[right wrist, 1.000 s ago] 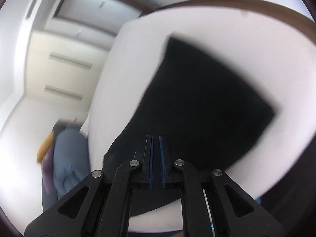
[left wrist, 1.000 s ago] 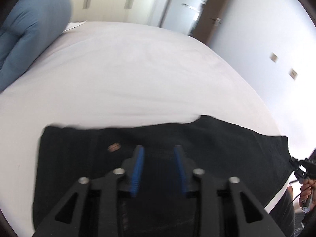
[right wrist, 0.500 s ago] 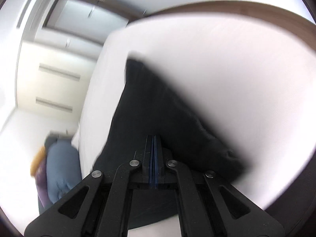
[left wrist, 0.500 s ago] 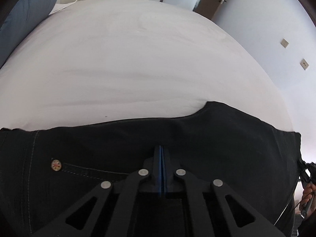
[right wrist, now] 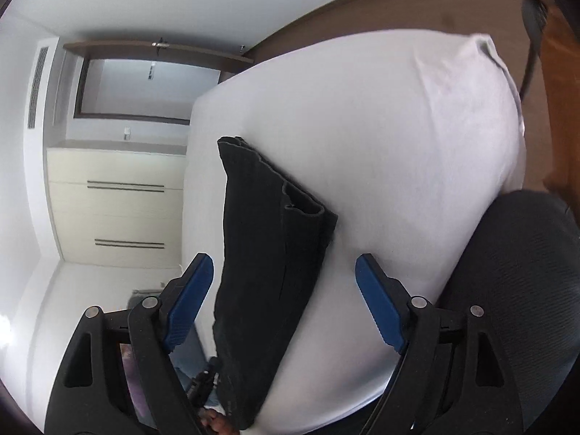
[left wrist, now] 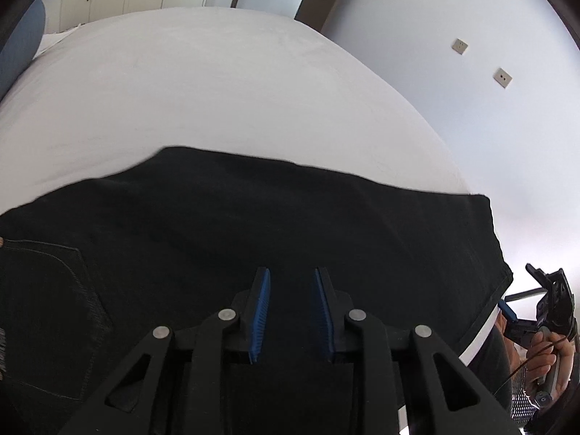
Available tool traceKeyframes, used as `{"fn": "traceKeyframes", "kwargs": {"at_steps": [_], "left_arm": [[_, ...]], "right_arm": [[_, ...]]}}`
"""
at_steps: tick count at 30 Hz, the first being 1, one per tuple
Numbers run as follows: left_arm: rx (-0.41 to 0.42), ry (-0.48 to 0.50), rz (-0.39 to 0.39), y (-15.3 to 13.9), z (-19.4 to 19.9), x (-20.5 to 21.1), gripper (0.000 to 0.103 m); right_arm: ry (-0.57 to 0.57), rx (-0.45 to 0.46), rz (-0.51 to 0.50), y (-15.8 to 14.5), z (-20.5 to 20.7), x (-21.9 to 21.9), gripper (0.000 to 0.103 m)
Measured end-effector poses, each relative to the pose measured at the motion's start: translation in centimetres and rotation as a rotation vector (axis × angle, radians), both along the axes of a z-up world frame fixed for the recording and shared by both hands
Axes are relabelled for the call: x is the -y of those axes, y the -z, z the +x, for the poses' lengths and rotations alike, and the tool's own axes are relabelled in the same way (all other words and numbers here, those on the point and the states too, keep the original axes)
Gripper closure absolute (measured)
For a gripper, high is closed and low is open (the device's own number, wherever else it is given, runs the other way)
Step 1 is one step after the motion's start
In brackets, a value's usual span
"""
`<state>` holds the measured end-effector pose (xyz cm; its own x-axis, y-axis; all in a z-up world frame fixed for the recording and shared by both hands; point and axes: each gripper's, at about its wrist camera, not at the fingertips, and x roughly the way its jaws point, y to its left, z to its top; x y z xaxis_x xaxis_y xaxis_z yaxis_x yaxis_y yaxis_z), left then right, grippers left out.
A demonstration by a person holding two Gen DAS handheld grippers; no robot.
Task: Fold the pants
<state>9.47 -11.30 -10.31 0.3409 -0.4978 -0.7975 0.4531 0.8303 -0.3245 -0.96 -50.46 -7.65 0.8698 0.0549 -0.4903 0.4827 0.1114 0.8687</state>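
Pants (left wrist: 275, 224) lie folded lengthwise along the near edge of the bed (left wrist: 217, 90); we hold both tongs spread and empty, left gripper (left wrist: 291, 311) over the cloth, right gripper (right wrist: 284, 290) at its end. We judge a crosswise fold is next, calling for a fresh pinch at one end.
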Motion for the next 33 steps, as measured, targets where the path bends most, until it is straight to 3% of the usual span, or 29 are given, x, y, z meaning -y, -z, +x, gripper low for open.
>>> {"fn": "traceKeyframes", "kwargs": {"at_steps": [4, 6, 10, 14, 18, 21, 23, 26, 33], "left_arm": [[-0.055, -0.002, 0.016, 2.4, 0.8, 1.5, 0.076], [-0.086, -0.012, -0.003, 2.4, 1.5, 1.4, 0.076], [-0.096, 0.012, 0.042, 2.2, 1.2, 1.4, 0.076], [-0.083, -0.002, 0.049, 2.6, 1.1, 1.7, 0.076], [-0.057, 0.001, 0.062, 2.8, 0.5, 2.2, 0.076], [-0.059, 0.002, 0.066, 2.8, 0.6, 2.4, 0.076], [-0.052, 0.004, 0.072, 2.8, 0.6, 2.3, 0.076], [-0.052, 0.001, 0.063, 2.9, 0.6, 2.2, 0.076], [-0.052, 0.003, 0.054, 3.0, 0.7, 1.7, 0.076]], "right_arm": [[0.040, 0.063, 0.043, 1.0, -2.1, 0.5, 0.023], [0.073, 0.107, 0.079, 2.0, -2.2, 0.6, 0.023], [0.102, 0.152, 0.090, 3.1, -1.3, 0.4, 0.024], [0.090, 0.174, 0.098, 2.9, -0.7, 0.3, 0.037], [0.095, 0.170, 0.102, 2.2, 0.3, -0.4, 0.042], [0.103, 0.164, 0.102, 2.3, 0.4, 0.0, 0.053], [0.098, 0.151, 0.096, 2.4, 0.9, 0.0, 0.070], [0.089, 0.130, 0.094, 2.2, 0.9, -0.2, 0.086], [0.074, 0.057, 0.011, 0.7, 2.0, -1.3, 0.092]]}}
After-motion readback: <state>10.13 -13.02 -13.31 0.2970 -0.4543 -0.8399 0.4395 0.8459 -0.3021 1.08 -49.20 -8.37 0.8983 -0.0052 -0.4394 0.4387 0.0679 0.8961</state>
